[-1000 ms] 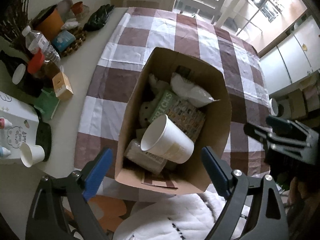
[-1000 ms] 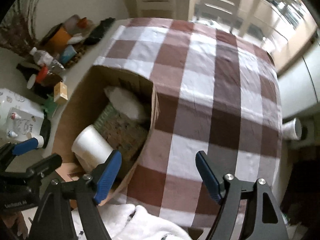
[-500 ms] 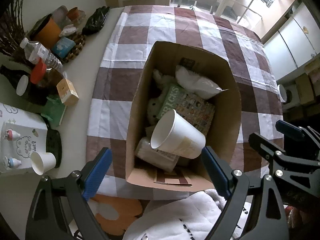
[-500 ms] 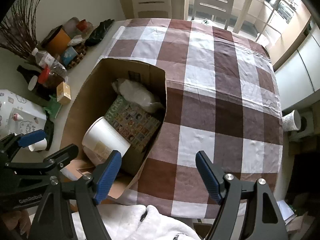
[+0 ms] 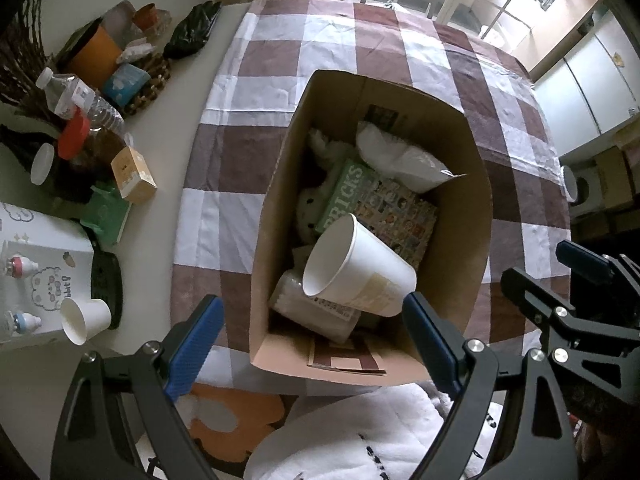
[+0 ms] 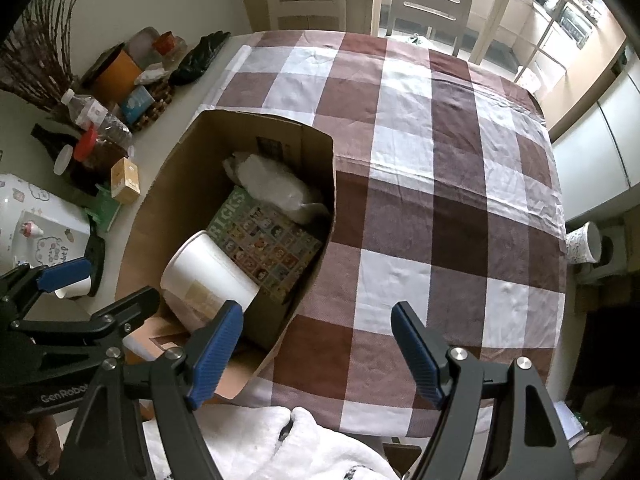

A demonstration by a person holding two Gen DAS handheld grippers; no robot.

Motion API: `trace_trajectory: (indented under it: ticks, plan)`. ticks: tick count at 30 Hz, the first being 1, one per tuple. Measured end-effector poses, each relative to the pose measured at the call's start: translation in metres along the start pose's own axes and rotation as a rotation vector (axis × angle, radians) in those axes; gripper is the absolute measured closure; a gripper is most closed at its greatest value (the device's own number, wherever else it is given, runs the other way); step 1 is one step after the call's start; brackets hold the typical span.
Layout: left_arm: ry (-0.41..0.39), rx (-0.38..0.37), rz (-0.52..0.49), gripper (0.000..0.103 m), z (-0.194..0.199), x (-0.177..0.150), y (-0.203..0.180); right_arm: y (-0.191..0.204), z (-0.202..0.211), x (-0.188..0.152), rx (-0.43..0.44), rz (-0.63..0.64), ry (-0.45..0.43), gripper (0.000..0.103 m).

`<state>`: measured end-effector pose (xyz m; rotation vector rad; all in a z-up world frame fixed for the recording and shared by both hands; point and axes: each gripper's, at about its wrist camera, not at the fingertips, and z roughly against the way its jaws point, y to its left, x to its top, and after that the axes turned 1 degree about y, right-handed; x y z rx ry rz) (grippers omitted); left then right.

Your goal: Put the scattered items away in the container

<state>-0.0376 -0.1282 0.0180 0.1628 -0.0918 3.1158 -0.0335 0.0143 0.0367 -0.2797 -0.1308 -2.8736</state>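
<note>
Your left gripper (image 5: 312,344) hangs over the cardboard box (image 5: 476,216), fingers released and holding nothing. Your right gripper (image 6: 316,354) hovers beside the box over the checked tablecloth (image 6: 420,160), fingers also released. Inside the box lie a white paper cup (image 5: 356,268), a "BRICKS" box (image 5: 384,212) and a white bag (image 5: 404,156).

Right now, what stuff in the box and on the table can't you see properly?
- Left wrist view: the plush toy in the cardboard box is mostly hidden under the Bricks box.
- Left wrist view: the container under the big paper cup; label too small to read.
- Right wrist view: the box's near wall hides its bottom.
</note>
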Motion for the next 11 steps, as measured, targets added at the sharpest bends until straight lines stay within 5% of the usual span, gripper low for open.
trace_trajectory:
  ticks: [11]
  plan:
    - [0.004,-0.001,0.032,0.011,-0.0029,0.0008,0.0037,-0.0017,-0.0067,0.0025,0.025,0.003,0.013,0.024]
